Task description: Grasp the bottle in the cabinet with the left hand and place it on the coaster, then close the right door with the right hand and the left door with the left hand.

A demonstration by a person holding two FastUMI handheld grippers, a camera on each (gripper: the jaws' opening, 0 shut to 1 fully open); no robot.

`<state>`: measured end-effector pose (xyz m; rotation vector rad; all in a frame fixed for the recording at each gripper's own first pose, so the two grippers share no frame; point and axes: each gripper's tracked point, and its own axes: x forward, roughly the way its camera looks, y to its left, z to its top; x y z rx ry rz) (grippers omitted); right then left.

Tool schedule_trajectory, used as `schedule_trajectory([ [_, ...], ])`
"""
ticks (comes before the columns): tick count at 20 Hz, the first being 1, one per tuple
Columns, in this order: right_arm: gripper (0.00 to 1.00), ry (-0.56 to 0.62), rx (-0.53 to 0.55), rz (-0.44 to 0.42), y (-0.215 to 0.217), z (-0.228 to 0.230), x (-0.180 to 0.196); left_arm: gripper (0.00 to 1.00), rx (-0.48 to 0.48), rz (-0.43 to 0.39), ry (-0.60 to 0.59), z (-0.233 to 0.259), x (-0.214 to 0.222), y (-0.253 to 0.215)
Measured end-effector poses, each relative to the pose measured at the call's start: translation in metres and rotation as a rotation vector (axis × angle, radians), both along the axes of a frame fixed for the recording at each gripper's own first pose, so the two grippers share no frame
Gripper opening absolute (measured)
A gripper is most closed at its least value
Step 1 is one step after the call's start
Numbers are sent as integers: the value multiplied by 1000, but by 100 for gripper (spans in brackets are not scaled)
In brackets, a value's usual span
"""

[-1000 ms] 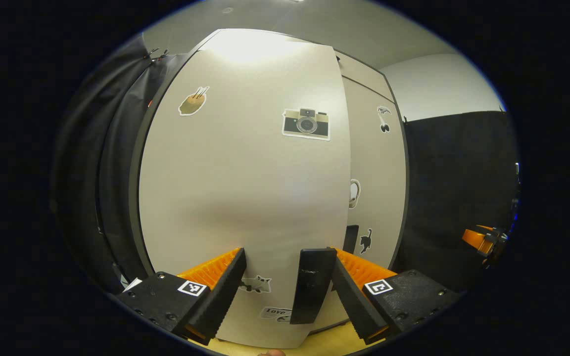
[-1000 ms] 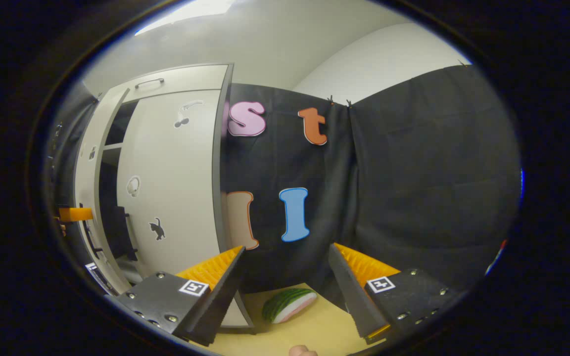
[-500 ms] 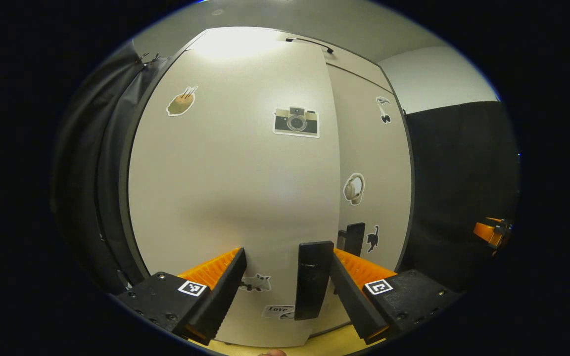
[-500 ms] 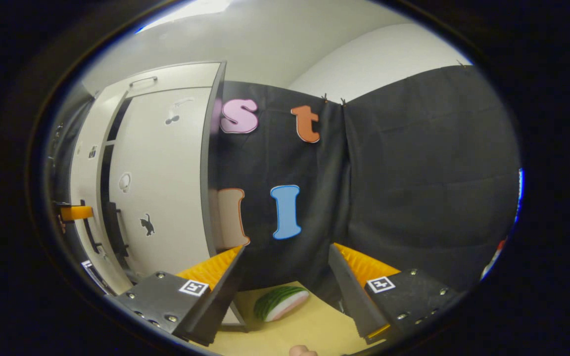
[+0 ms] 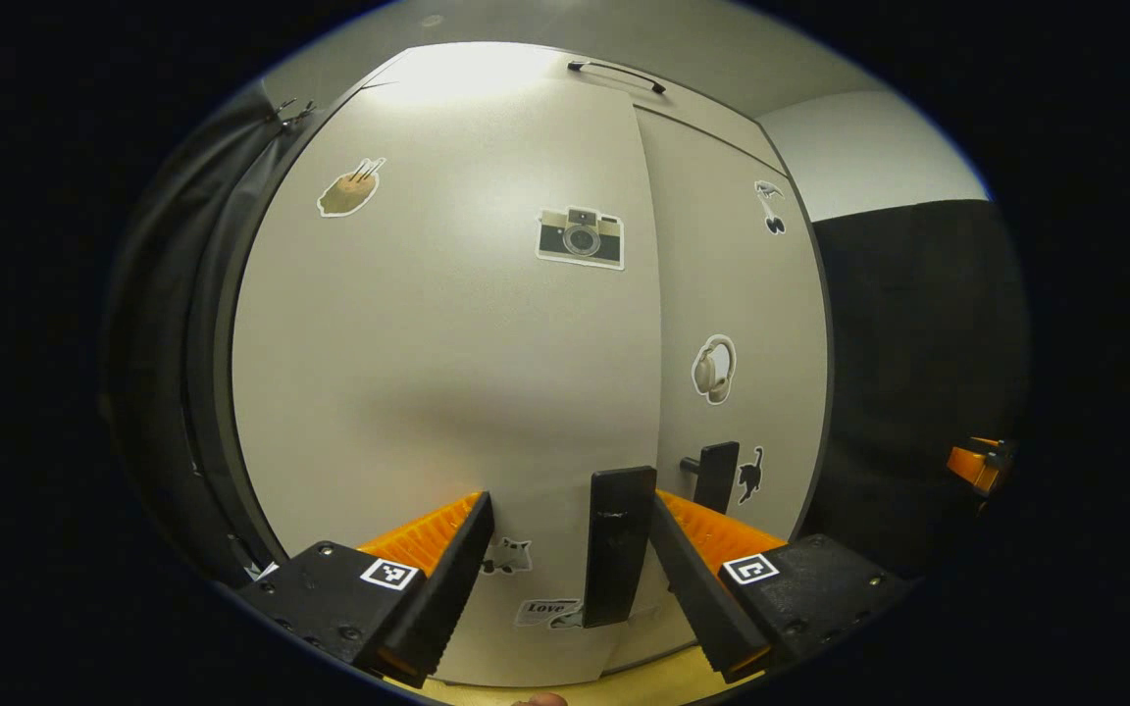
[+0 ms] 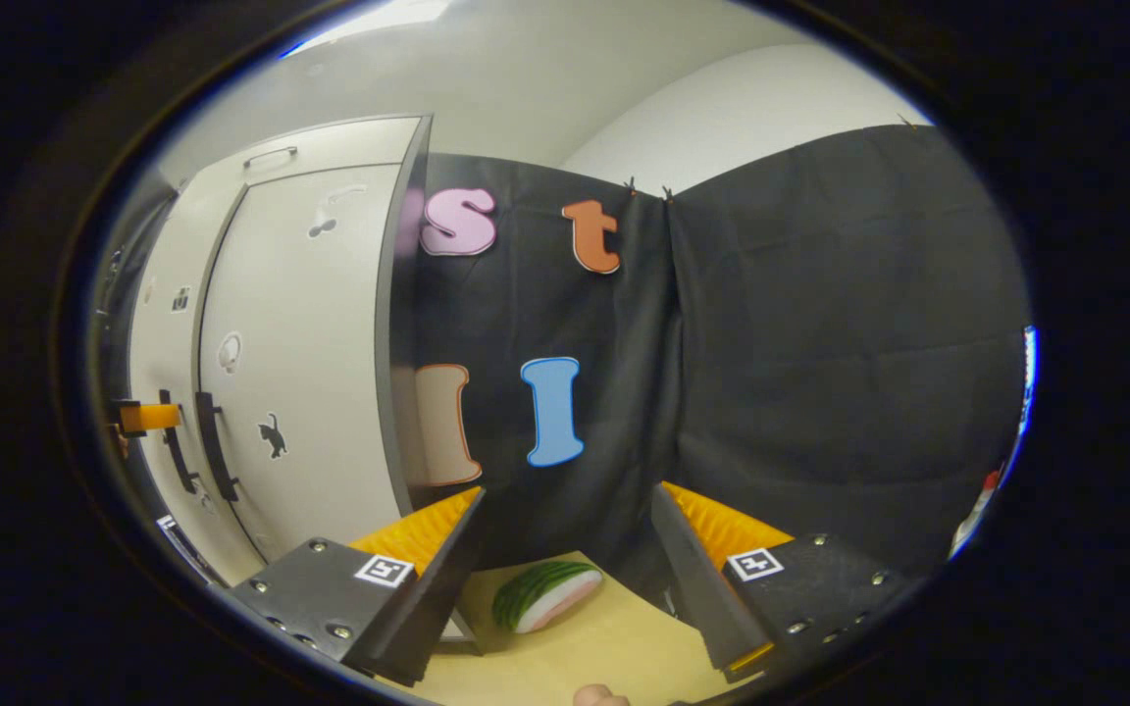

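The cabinet's pale left door [image 5: 428,343] stands close in front of my left gripper [image 5: 570,559], which is open. The door's dark upright handle [image 5: 614,544] lies between the fingers, just beside the right one, and neither finger presses on it. The right door [image 5: 737,294] with its handle [image 5: 717,476] sits flush beside it, with no gap showing. In the right gripper view my right gripper [image 6: 565,579] is open and holds nothing, off to the right of the cabinet [image 6: 300,363]. Both handles [image 6: 212,446] and the left gripper [image 6: 143,419] show there at the far left.
A watermelon slice [image 6: 545,596] lies on the yellow tabletop [image 6: 604,657] ahead of the right gripper, near the black cloth wall. A small handle [image 5: 616,74] sits on the cabinet's top panel. The right gripper [image 5: 977,466] shows at the far right in the left gripper view.
The left door has swung inward until the dark gap between the two doors closed. My left gripper followed it. The right gripper drifted slightly away to the right.
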<state>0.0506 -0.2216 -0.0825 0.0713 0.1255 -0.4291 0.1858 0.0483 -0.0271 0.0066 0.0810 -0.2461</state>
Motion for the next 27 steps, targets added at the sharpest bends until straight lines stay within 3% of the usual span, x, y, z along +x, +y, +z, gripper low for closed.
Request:
schedule_trajectory([
  [14, 100, 14, 10, 10, 2, -9, 4, 97, -7, -5, 5, -3, 4, -1],
  [19, 100, 7, 17, 56, 16, 1, 6, 98, 10, 19, 12, 3, -4, 0],
  [27, 100, -133, -41, 226, 57, 98, 10, 94, 29, 76, -88, 83, -103, -35],
])
